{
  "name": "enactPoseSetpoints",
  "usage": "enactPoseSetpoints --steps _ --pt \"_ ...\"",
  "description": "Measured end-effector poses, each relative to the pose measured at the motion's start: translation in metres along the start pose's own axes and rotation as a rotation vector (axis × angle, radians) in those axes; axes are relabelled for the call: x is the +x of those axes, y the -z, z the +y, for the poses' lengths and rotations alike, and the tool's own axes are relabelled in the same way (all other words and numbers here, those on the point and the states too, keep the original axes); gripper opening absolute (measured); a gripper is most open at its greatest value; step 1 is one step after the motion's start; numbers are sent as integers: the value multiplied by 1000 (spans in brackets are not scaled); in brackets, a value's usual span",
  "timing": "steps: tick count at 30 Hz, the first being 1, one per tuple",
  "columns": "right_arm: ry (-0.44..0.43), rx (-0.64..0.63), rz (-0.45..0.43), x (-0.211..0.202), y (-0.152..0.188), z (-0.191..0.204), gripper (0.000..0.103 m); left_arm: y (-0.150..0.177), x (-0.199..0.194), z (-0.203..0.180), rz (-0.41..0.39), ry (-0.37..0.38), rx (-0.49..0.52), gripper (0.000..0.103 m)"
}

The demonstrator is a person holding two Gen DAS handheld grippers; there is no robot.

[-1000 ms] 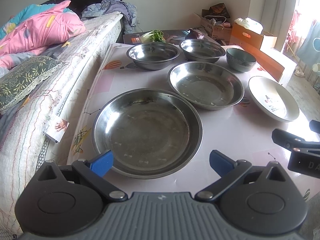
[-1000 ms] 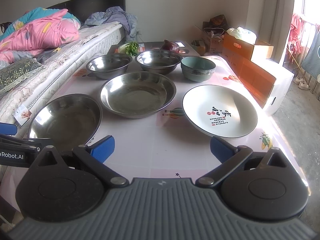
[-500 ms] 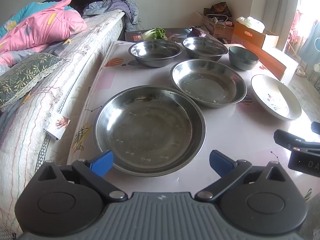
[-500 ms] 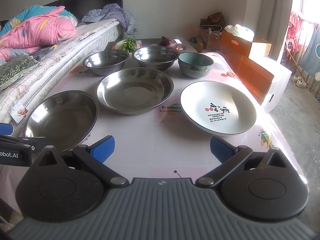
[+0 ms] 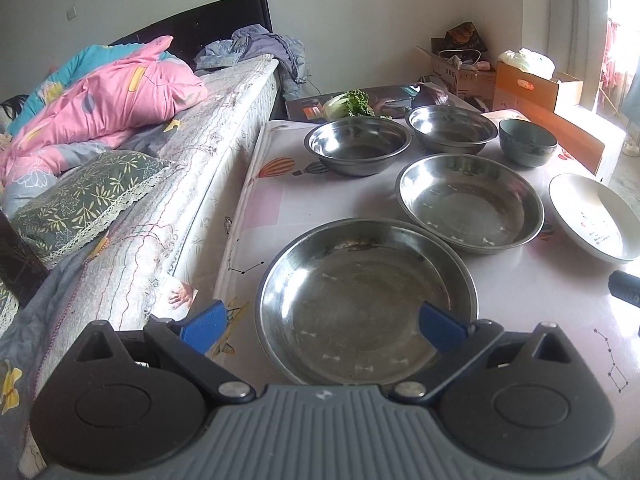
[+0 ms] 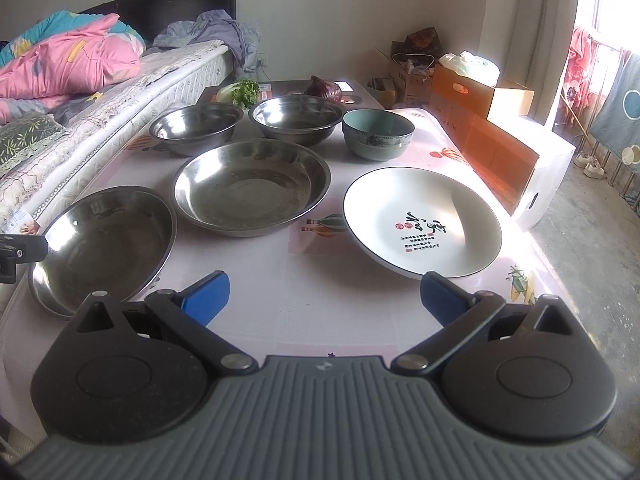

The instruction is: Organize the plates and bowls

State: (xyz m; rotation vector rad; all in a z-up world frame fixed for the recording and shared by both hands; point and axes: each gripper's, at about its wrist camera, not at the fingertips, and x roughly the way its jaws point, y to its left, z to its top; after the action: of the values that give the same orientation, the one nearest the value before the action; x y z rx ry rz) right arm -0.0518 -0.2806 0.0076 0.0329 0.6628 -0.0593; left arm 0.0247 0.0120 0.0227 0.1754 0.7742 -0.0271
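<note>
Bedside table (image 5: pixel 532 296) fills both frames. Left view: left gripper (image 5: pixel 324 326) wide open, empty, straddling the near steel plate (image 5: pixel 366 300) at lower centre, likely first pick. Right view: right gripper (image 6: pixel 325 294) wide open, empty; white plate (image 6: pixel 422 222) centre right, bowls upper centre, unstacked.

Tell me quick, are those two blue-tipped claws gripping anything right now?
Left gripper: open, holding nothing, poised over the near steel plate.
Right gripper: open, holding nothing, above bare table near the white plate.
</note>
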Motion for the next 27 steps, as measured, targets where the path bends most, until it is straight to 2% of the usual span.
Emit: enactPoseSetpoints --steps 3,7,12,14,17,19,21,24,25,27 --pt "-67 36 -80 -4 -16 -9 102 -19 5 13 -20 -9 2 103" --pt "-75 -15 -160 1 -46 -4 102 -54 17 28 -44 -16 4 103" --pt "-196 -15 -167 38 -102 4 102 -99 65 38 -7 -1 19 103" --pt "-226 -33 -152 60 -121 12 102 -113 88 41 -7 0 21 103" --pt "-240 -63 -120 105 -155 27 102 -136 134 44 39 19 10 103" --pt "-266 -51 -82 138 -174 34 101 -148 160 43 73 13 6 103" --pt "-305 -20 -37 175 -190 40 99 -157 179 39 75 4 33 103" --pt "-340 18 32 224 -207 46 92 -169 207 31 85 -20 63 99" --pt "-343 34 56 239 -212 48 87 -173 215 30 80 -34 51 95" --pt "-356 61 103 266 -217 50 77 -179 227 27 85 -32 48 94"
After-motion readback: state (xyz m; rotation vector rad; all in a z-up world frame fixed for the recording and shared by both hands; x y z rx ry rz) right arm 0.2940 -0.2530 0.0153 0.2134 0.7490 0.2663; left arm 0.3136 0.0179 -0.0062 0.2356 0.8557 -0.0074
